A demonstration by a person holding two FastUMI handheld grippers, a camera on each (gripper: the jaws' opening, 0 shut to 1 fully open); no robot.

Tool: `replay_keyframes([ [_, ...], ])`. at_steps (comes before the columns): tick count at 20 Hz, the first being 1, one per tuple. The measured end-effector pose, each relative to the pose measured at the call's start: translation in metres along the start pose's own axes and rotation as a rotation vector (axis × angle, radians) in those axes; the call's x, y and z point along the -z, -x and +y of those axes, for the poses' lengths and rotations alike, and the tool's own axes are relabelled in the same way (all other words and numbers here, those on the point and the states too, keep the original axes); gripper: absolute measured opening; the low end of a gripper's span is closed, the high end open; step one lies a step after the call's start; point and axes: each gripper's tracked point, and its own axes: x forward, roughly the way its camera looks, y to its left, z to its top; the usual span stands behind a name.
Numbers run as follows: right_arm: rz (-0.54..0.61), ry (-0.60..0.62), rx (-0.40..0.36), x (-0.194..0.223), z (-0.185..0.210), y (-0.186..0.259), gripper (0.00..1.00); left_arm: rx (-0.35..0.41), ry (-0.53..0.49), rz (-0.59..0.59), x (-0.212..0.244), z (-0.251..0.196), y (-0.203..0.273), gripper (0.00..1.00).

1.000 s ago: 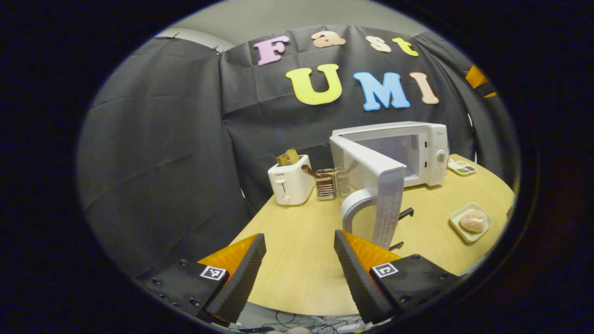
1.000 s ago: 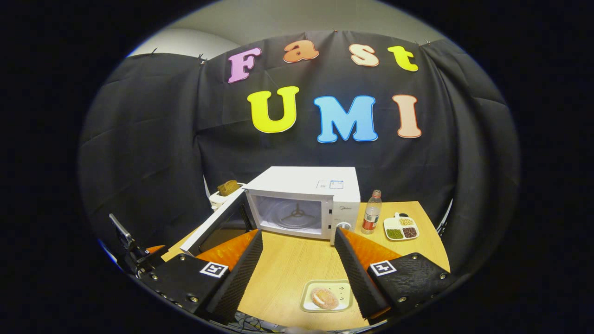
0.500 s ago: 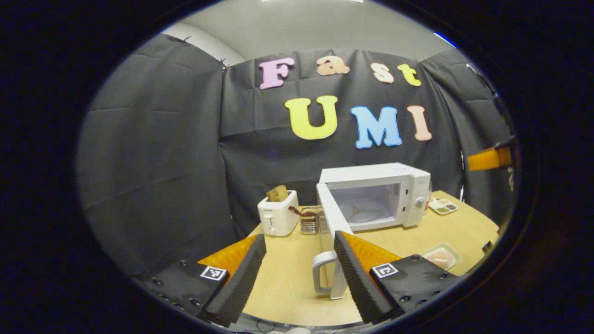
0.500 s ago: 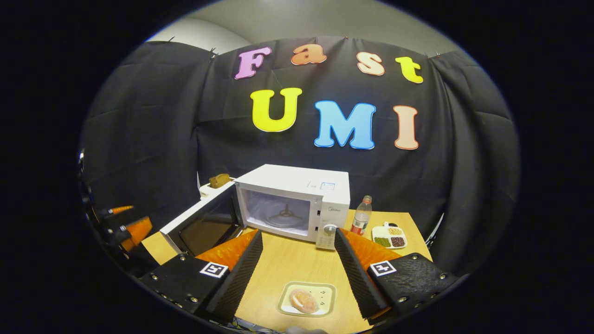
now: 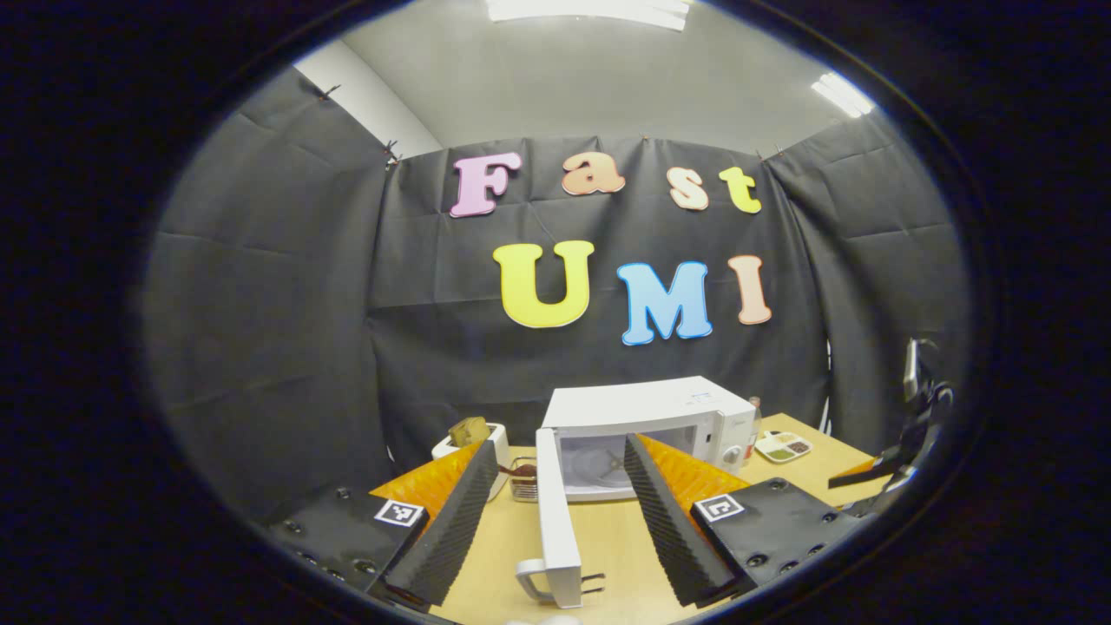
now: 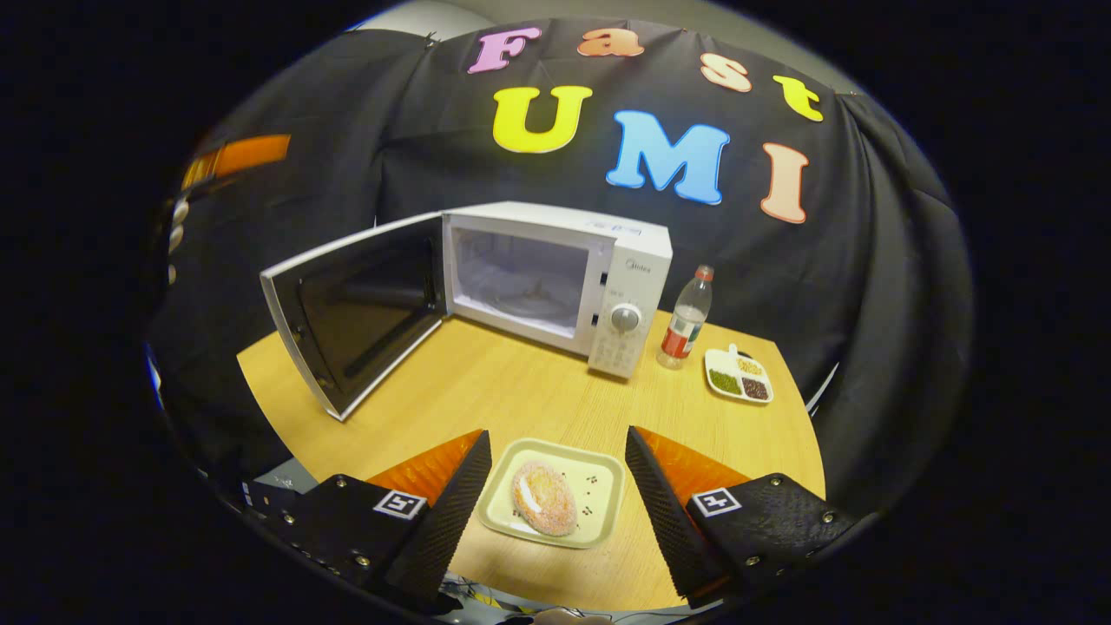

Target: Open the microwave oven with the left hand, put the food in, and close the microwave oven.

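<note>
Both grippers gape empty; lower centre, the right gripper straddles a light, stiff tray of soft, crumbly food—best pinched by its rim.

One microwave, one bottle, one toaster, two dishes.

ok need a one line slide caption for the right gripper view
Open right claw poised over the plated bun, the microwave door swung wide.

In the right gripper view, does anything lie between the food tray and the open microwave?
No. In the right gripper view only bare wooden tabletop lies between the pale square tray with the sugared bun and the white microwave.
</note>
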Motion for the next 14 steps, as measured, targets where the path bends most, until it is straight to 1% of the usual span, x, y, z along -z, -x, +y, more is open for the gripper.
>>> replay_keyframes([
  [1, 0.041, 0.01, -0.006, 0.017, 0.001, -0.008, 0.95, 0.002, 0.001, 0.0, -0.004, -0.002, -0.004, 0.97],
  [2, 0.076, 0.008, -0.017, 0.032, 0.004, -0.016, 0.95, 0.001, 0.003, 0.001, -0.006, -0.005, -0.007, 1.0],
  [3, 0.11, 0.0, -0.022, 0.046, 0.005, -0.025, 0.96, -0.001, 0.005, 0.001, -0.008, -0.006, -0.009, 0.98],
  [4, 0.148, -0.001, -0.033, 0.061, 0.008, -0.032, 0.95, -0.002, 0.008, 0.003, -0.008, -0.008, -0.012, 1.0],
  [5, 0.173, 0.011, -0.037, 0.071, 0.009, -0.038, 0.95, -0.004, 0.01, 0.006, -0.009, -0.01, -0.014, 1.0],
  [10, 0.197, 0.107, -0.044, 0.089, 0.013, -0.062, 0.95, -0.014, -0.012, 0.005, -0.019, -0.016, -0.02, 1.0],
  [12, 0.194, 0.113, -0.067, 0.089, 0.018, -0.073, 0.96, -0.015, -0.022, 0.007, -0.02, -0.017, -0.021, 0.99],
  [14, 0.209, 0.128, -0.07, 0.091, 0.016, -0.081, 0.95, -0.022, -0.024, 0.01, -0.02, -0.016, -0.023, 1.0],
])
